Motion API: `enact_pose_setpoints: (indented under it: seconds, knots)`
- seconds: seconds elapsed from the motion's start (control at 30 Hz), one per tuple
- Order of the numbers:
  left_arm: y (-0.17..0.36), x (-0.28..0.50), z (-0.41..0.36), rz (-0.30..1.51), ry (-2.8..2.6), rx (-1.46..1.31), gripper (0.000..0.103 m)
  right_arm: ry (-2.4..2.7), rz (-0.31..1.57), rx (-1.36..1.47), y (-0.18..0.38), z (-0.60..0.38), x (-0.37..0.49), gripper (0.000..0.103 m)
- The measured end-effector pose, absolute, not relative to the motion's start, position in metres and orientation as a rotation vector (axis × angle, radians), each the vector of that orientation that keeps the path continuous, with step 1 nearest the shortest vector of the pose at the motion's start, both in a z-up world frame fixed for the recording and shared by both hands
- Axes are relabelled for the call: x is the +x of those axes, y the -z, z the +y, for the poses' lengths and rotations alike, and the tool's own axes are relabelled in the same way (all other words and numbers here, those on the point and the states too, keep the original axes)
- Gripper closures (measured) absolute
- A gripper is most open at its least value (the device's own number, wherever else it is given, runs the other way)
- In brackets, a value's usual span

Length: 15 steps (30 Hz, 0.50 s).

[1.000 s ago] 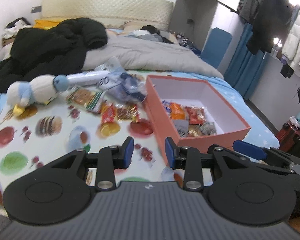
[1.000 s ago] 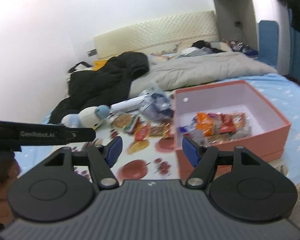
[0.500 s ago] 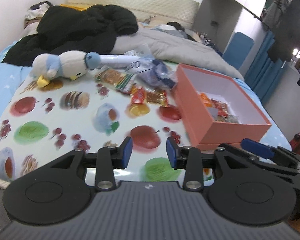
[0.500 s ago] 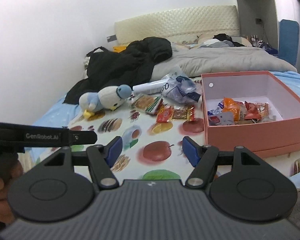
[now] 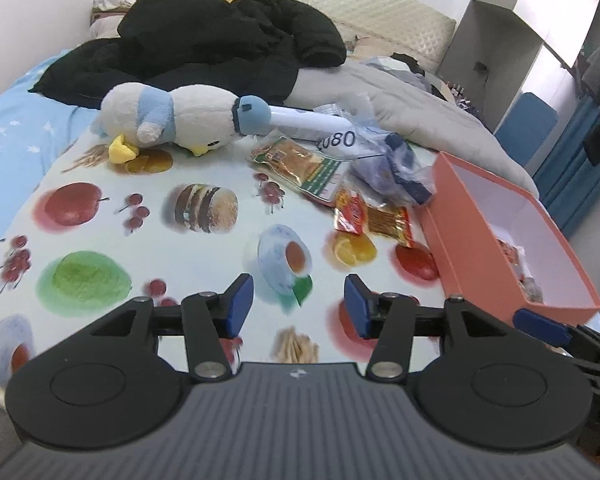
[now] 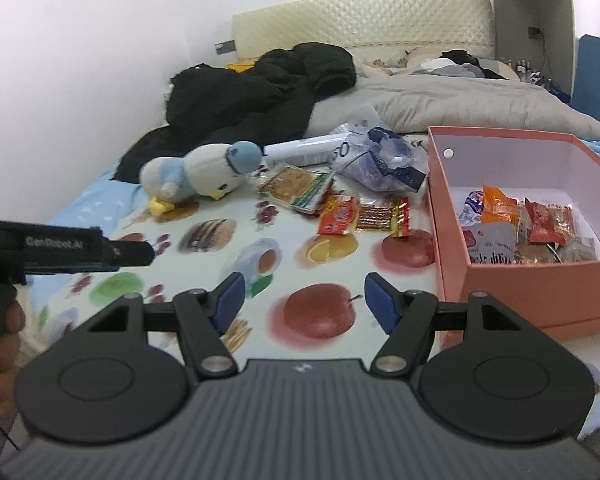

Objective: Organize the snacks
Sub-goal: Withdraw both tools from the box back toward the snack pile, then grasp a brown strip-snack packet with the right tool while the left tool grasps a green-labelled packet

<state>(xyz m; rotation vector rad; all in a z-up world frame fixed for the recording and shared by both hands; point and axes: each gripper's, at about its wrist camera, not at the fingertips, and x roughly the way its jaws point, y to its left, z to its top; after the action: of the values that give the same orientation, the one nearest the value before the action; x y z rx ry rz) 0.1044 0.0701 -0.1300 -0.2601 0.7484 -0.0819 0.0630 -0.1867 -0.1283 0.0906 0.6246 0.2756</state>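
A salmon-pink box [image 6: 512, 280] [image 5: 452, 236] sits at the right of the fruit-print cloth [image 6: 204, 264] and holds several snack packets [image 6: 500, 216]. Loose snacks lie left of it: a red packet [image 6: 338, 214] [image 5: 350, 214], a striped gold-red packet [image 6: 382, 216] [image 5: 392, 220], a green-edged biscuit packet [image 6: 294, 184] [image 5: 300, 162] and a crumpled blue-white bag [image 6: 384, 158] [image 5: 392, 164]. My left gripper [image 5: 298, 306] is open and empty above the cloth's near part. My right gripper [image 6: 304, 302] is open and empty, near the box's front left corner.
A plush duck [image 5: 180, 118] [image 6: 198, 172] and a white tube [image 5: 312, 122] lie behind the snacks. A black coat [image 5: 204, 44] and grey duvet [image 6: 440, 104] cover the bed behind. The left gripper's body [image 6: 60, 246] shows at the left edge of the right wrist view.
Both grippers have pulled back and swung left, so the box sits further right in view. The left jaws have opened wider. Nothing on the cloth has moved.
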Motion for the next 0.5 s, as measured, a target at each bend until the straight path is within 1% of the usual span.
enact_pose_setpoints:
  seconds: [0.23, 0.5]
  knots:
    - [0.174, 0.175, 0.076, 0.773, 0.110, -0.323, 0.046, -0.295, 0.658, 0.063, 0.161, -0.178, 0.110, 0.035]
    - [0.214, 0.238, 0.075, 0.790, 0.115, -0.377, 0.047, -0.298, 0.671, 0.027, 0.191, -0.171, 0.167, 0.035]
